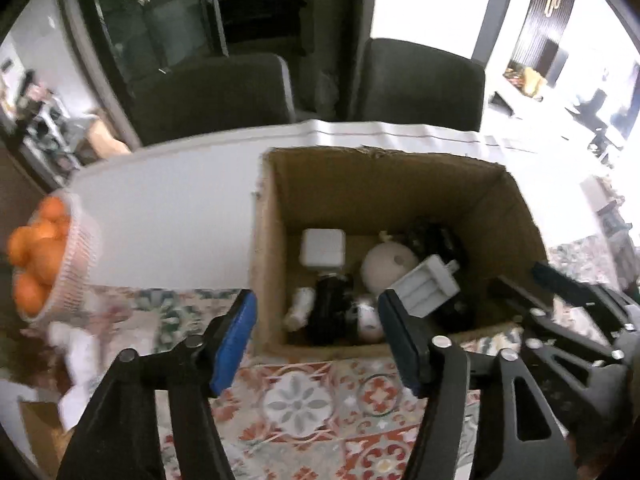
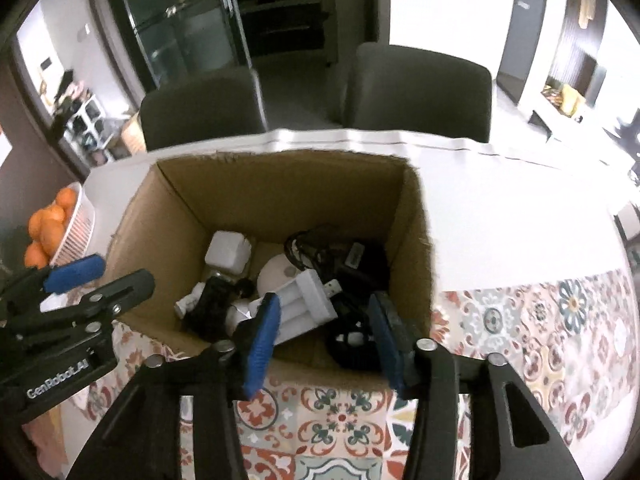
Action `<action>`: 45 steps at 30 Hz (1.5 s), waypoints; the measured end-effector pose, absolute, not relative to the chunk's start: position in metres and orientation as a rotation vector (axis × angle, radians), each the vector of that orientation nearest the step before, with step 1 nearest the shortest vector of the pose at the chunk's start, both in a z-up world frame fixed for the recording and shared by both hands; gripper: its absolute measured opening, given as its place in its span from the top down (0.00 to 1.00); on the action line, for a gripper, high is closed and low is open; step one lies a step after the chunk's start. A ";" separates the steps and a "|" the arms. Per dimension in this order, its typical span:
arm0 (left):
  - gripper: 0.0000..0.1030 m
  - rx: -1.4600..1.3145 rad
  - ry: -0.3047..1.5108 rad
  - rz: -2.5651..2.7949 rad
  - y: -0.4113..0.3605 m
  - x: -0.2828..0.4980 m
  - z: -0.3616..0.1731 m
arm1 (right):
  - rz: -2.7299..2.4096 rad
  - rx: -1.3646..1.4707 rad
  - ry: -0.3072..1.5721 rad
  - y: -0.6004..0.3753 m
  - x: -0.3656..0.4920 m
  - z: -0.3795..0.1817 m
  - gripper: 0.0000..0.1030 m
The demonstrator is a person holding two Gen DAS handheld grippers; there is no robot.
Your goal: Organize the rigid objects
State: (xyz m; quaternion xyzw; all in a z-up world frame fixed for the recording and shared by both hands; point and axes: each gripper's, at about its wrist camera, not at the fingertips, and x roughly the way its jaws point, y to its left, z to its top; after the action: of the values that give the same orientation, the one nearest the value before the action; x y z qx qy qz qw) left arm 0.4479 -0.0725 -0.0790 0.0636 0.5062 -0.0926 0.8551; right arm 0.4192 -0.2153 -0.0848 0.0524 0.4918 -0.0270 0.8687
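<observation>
Open cardboard box (image 2: 280, 196) on the patterned desk (image 2: 540, 320), holding a white battery charger (image 2: 308, 300), a white cube adapter (image 2: 226, 254), a round cream object (image 1: 388, 266) and black cables (image 2: 340, 252). Left tongs (image 1: 316, 336) and right tongs (image 2: 324, 334) both spread wide, empty, near the box's front wall. Basket of oranges (image 1: 40, 252) at far left.
</observation>
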 end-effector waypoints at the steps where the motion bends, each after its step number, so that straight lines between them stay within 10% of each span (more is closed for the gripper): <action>1: 0.33 0.142 1.035 -0.181 -0.070 0.440 -0.073 | -0.064 0.114 1.018 -0.216 0.414 -0.081 0.43; 13: 0.02 0.171 0.795 -0.076 -0.040 0.349 -0.008 | -0.123 0.086 0.828 -0.199 0.328 -0.014 0.21; 45: 0.00 0.113 0.440 0.014 -0.005 0.178 0.088 | -0.211 0.022 0.441 -0.167 0.161 0.100 0.06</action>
State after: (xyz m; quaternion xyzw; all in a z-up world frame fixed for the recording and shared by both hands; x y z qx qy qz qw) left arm 0.1784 -0.0046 0.0880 0.0562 0.2181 0.0067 0.9743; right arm 0.1610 -0.1671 0.1003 0.0110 0.2184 -0.1046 0.9702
